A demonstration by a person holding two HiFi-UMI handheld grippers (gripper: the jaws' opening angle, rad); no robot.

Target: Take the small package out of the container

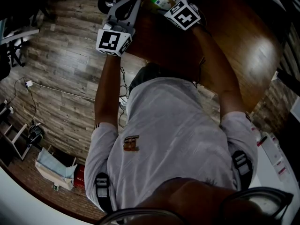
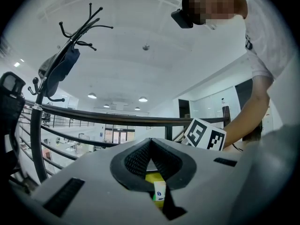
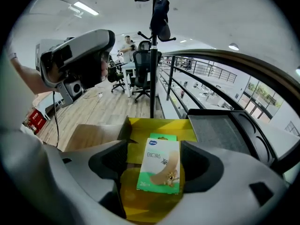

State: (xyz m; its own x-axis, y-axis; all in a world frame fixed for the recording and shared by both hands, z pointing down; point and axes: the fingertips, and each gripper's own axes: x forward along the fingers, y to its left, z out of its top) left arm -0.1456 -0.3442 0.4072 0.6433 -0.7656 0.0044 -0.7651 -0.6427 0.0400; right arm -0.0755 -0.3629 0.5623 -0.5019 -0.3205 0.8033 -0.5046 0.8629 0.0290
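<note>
Your right tongs are wide and angled down over the yellow container on the table. The small package, a green-and-white box, sits inside the container. It's between the two sides of those tongs, gap showing on its left, not squeezed. Your left tongs have tips together, held level, up left of the container. A sliver of yellow and a white box edge show behind those tips.
</note>
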